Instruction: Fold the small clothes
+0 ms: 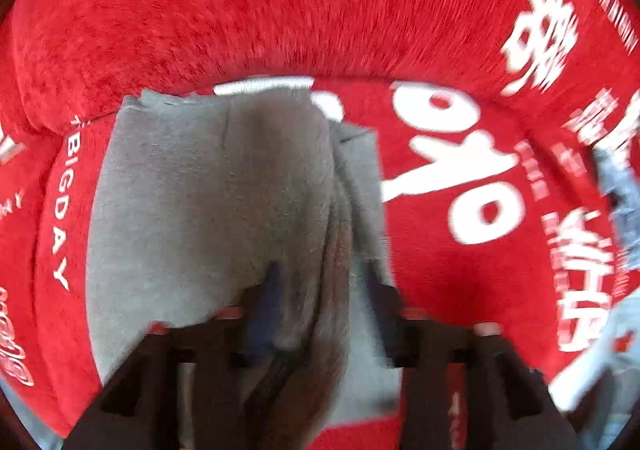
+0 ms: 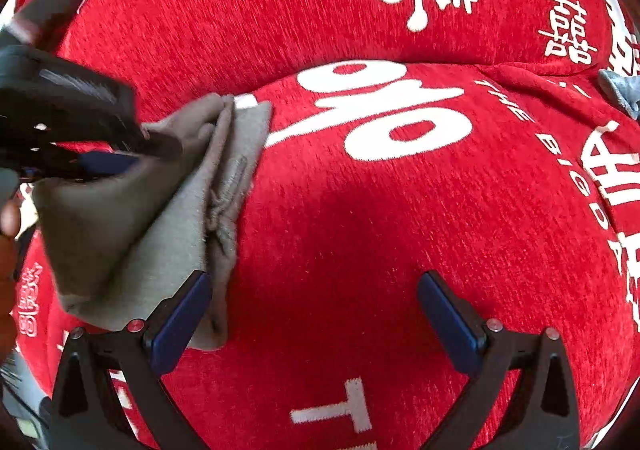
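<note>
A small grey garment (image 1: 208,201) lies partly folded on a red cover with white lettering. My left gripper (image 1: 324,290) is shut on a bunched fold of the grey garment and holds it up off the cover. In the right wrist view the grey garment (image 2: 132,234) hangs from the left gripper (image 2: 160,147) at the left. My right gripper (image 2: 316,314) is open and empty, its left fingertip just beside the garment's lower right edge, over the red cover.
The red cover (image 2: 380,209) spans a padded seat and backrest (image 1: 280,1). A light blue denim piece (image 1: 624,193) lies at the right edge; it also shows in the right wrist view (image 2: 620,89).
</note>
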Action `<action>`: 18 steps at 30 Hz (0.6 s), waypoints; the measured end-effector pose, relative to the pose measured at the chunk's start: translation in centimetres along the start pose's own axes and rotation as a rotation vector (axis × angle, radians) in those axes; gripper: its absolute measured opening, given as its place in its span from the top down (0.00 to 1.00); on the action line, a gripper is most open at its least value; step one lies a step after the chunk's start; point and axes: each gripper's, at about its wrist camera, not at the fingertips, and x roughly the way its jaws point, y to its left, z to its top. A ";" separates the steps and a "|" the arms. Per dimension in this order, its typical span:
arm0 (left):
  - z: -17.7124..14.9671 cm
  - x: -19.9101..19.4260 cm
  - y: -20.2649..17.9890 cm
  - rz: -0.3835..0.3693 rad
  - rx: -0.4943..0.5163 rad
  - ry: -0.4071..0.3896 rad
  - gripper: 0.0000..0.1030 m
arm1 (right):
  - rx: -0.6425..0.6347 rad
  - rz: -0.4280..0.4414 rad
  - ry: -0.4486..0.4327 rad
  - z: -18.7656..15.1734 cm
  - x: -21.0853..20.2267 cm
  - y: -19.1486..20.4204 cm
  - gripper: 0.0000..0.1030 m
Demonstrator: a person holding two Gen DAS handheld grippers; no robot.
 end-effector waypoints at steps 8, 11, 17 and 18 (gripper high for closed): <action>-3.1 -6.9 6.9 0.022 -0.053 -0.205 0.18 | -0.027 0.229 -0.038 1.2 -2.3 2.9 0.00; -4.7 -5.5 10.0 0.141 -0.044 -0.178 0.18 | -0.008 0.361 -0.031 2.2 -2.3 4.1 0.00; -7.9 -3.1 11.6 0.091 -0.060 -0.132 0.19 | 0.119 0.534 0.118 6.0 2.3 5.4 0.02; -8.1 -2.7 11.0 0.091 -0.034 -0.130 0.19 | 0.150 0.572 0.173 6.8 3.9 5.9 0.02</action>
